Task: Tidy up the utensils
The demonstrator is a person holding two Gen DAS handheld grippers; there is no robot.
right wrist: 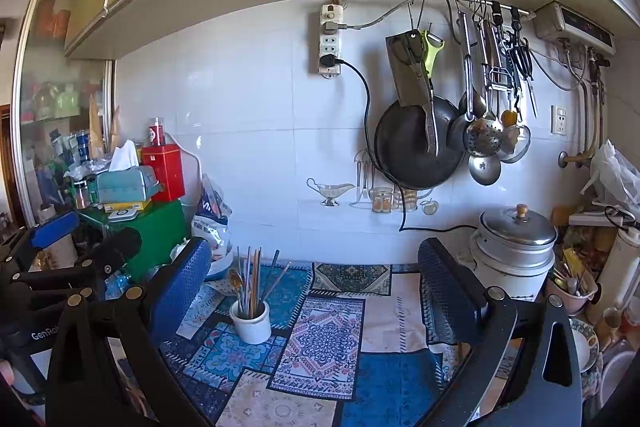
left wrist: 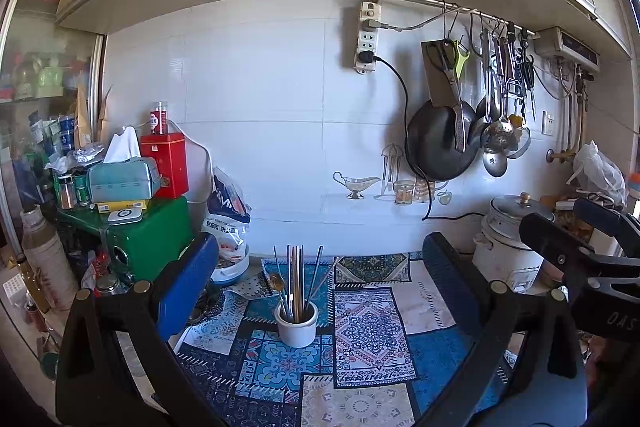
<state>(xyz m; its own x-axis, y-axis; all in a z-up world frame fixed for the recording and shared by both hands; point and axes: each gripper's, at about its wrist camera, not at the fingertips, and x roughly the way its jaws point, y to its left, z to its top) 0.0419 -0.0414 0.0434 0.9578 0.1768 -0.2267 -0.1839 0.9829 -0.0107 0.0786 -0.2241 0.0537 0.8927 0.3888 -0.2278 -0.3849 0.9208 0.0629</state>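
Observation:
A white ceramic cup [left wrist: 297, 325] [right wrist: 251, 323] stands upright on the patterned mat [left wrist: 368, 331] [right wrist: 320, 339], filled with several chopsticks and a spoon [left wrist: 296, 279] [right wrist: 250, 281]. My left gripper [left wrist: 316, 283] hangs open a little in front of the cup, blue fingers either side of it and apart from it, nothing held. The right gripper [right wrist: 316, 283] is open and empty too, with the cup just inside its left finger [right wrist: 180, 287]. Each view shows the other gripper at its edge [left wrist: 580, 251] [right wrist: 60, 251].
A rice cooker [left wrist: 508, 239] [right wrist: 512, 251] stands at the back right. A green box [left wrist: 152, 239], red tin and tissue box crowd the left. A pan [right wrist: 420, 143], ladles and scissors hang on the wall rail. Dishes and a utensil pot [right wrist: 572, 287] sit at far right.

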